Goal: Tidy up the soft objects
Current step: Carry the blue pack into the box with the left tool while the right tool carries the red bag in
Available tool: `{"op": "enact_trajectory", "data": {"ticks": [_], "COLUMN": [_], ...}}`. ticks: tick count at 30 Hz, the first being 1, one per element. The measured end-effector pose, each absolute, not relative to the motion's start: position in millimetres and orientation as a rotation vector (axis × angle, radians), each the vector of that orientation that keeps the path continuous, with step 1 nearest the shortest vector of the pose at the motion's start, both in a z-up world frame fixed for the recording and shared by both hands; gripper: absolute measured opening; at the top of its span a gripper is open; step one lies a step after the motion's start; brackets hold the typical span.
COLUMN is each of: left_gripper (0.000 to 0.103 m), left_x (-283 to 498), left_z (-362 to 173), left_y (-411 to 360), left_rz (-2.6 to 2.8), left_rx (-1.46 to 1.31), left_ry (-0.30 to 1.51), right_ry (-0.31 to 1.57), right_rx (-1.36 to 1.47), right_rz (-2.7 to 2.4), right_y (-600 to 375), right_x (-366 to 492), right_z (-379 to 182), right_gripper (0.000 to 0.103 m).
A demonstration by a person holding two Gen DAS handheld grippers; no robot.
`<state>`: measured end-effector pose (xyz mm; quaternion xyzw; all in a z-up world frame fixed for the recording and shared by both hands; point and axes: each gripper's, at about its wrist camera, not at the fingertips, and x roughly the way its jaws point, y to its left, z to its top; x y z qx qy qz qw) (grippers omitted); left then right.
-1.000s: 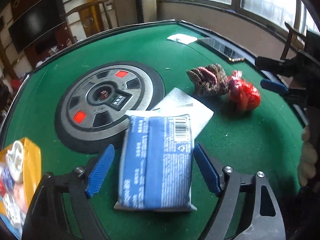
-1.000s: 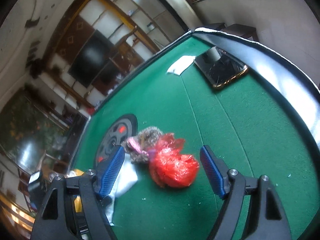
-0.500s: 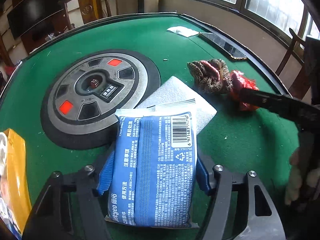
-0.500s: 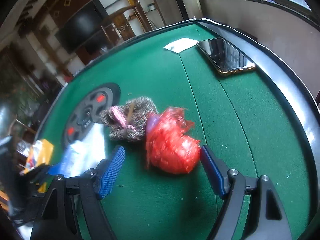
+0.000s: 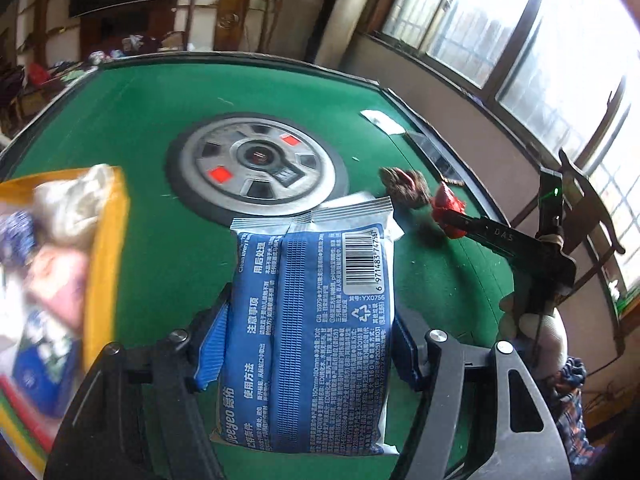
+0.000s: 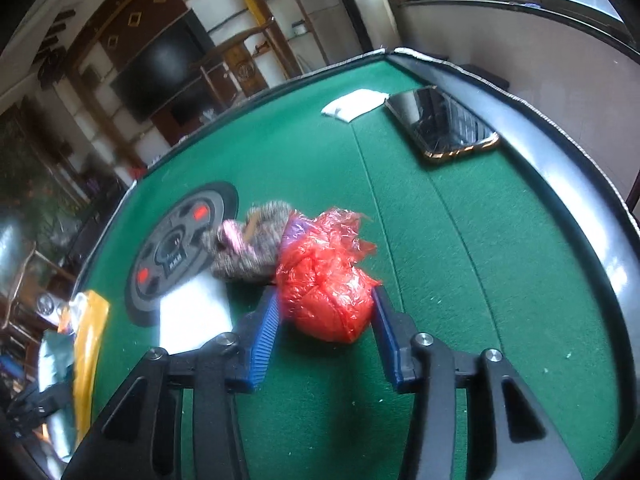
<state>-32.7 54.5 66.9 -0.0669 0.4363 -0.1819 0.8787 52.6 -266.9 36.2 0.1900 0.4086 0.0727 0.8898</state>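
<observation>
Item 1: blue wipes pack (image 5: 316,320), clamped between the pads of the left gripper (image 5: 308,344), held above the green felt table (image 5: 132,120); yellow box (image 5: 106,248) of soft goods at its 9 o'clock. Item 2: red plastic bundle (image 6: 326,284), on the felt; right gripper (image 6: 324,332) jaws, just closing, press both its sides. Item 3: furry brown pouch (image 6: 250,248), touching the bundle at 10 o'clock. Phone (image 6: 444,124) at 1 o'clock, well apart.

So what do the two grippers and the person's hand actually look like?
Both the left gripper and right gripper have black open-frame arms with silver bolts and ribbed blue finger pads. In the left wrist view, the right gripper's side carries pale lettering, and the hand holding it wears a light glove.
</observation>
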Motion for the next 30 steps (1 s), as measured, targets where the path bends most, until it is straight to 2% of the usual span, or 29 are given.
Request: {"op": "enact_trajectory", "data": {"ticks": [10, 18, 25, 30], "left_gripper": [0.067, 0.067, 0.072, 0.074], "left_x": [-96, -134, -149, -128], "left_z": [89, 64, 46, 39], "left_y": [194, 299, 331, 325], "left_rz": [-0.088, 0.202, 0.288, 0.274], "left_rx": [-0.268, -0.361, -0.416, -0.4], "left_ry": [0.805, 0.836, 0.863, 0.889], "right_ry": [0.795, 0.748, 0.742, 0.77], "right_rx": [0.391, 0.386, 0.39, 0.353], "right_rz": [0.117, 0.154, 0.302, 0.467], "right_y": [-265, -249, -206, -152], "right_x": [43, 29, 6, -3], "right_z": [46, 61, 80, 92], "right_gripper": [0.041, 0.041, 0.041, 0.041]}}
